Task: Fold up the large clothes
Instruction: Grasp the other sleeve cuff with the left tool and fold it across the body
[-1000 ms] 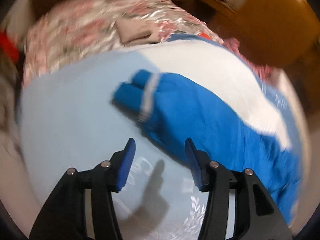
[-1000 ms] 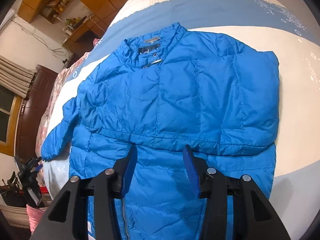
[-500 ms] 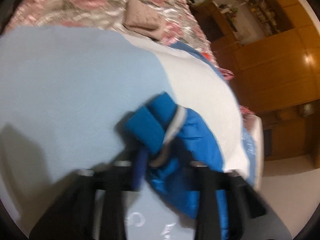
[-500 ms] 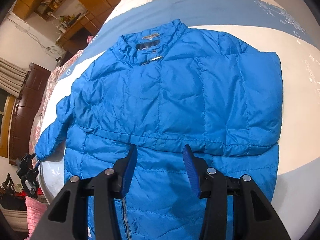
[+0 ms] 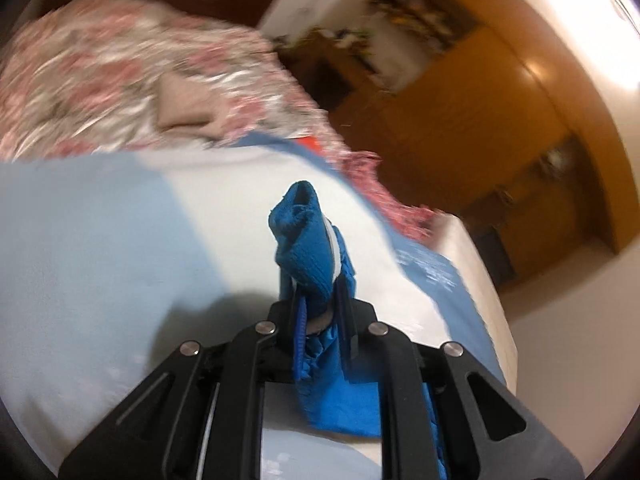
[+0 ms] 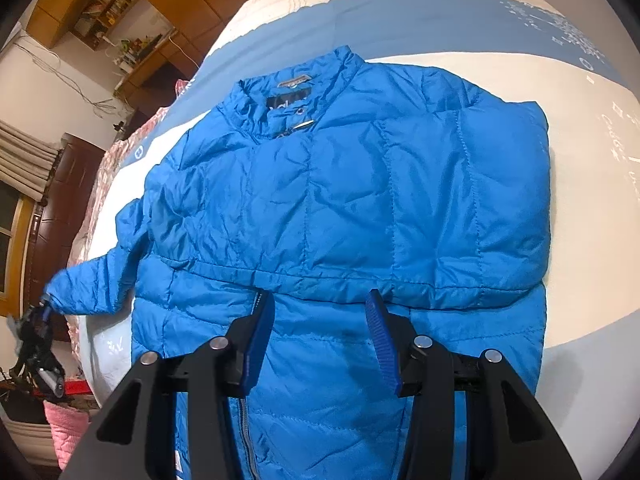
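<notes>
Left gripper (image 5: 320,320) clamped tight on sleeve cuff (image 5: 306,236), cuff sticking out past the fingertips. Right gripper (image 6: 320,336) half open, nothing between pads, blue jacket (image 6: 344,208) spread on bed (image 6: 580,312) beneath and ahead of them.

Two claw-mounted views, both near the blue jacket (image 6: 344,200)

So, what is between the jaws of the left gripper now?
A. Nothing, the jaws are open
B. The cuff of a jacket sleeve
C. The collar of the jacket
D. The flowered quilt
B: in the left wrist view the left gripper is shut on the ribbed cuff of the blue sleeve, which sticks up past the fingers.
</notes>
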{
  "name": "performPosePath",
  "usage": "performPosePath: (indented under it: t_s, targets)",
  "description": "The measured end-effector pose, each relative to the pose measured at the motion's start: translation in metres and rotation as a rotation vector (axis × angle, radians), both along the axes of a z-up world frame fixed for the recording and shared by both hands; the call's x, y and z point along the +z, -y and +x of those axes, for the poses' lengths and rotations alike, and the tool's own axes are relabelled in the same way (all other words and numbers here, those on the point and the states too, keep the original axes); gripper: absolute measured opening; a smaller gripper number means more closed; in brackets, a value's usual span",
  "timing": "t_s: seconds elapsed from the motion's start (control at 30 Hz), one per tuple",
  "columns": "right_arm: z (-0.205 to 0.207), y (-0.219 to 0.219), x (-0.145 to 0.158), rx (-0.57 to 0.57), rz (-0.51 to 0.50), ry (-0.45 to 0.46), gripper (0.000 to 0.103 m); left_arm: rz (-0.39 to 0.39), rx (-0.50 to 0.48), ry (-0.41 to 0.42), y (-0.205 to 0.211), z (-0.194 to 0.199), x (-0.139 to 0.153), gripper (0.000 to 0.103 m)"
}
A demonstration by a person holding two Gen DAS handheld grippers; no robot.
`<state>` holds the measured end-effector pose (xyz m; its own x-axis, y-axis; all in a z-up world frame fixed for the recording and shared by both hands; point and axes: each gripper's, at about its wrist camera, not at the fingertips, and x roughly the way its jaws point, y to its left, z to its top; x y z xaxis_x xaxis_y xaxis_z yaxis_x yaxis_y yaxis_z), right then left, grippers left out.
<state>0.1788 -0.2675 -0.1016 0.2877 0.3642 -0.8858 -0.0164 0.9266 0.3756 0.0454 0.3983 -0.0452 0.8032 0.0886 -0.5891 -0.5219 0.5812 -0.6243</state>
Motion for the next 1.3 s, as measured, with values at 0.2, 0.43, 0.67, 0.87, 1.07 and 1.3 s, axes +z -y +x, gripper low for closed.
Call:
performPosePath:
  t_s: [0.2, 0.43, 0.67, 0.87, 1.07, 1.3]
  targets:
    - [-0.006, 0.010, 0.000, -0.008, 0.011, 0.005, 0.048, 0.088, -0.251, 0.052, 0.097, 0.052, 0.042, 0.010]
    - [-0.013, 0.029, 0.000, -0.029, 0.026, 0.011, 0.048, 0.117, -0.565, 0.073, 0.227, 0.112, 0.049, 0.006]
    - [-0.014, 0.037, -0.002, -0.029, 0.031, 0.015, 0.048, 0.112, -0.828, -0.024, 0.342, 0.165, 0.006, 0.005]
    - [-0.013, 0.039, -0.005, -0.020, 0.032, 0.010, 0.048, 0.086, -0.934, -0.232, 0.376, 0.192, -0.068, 0.006]
    - [0.003, 0.019, -0.002, 0.035, 0.037, 0.015, 0.050, 0.060, -0.971, -0.183, 0.363, 0.169, -0.057, 0.055]
    - [0.038, -0.046, 0.004, 0.183, 0.135, -0.005, 0.051, 0.225, -0.791, -0.217, 0.303, 0.150, -0.028, 0.055]
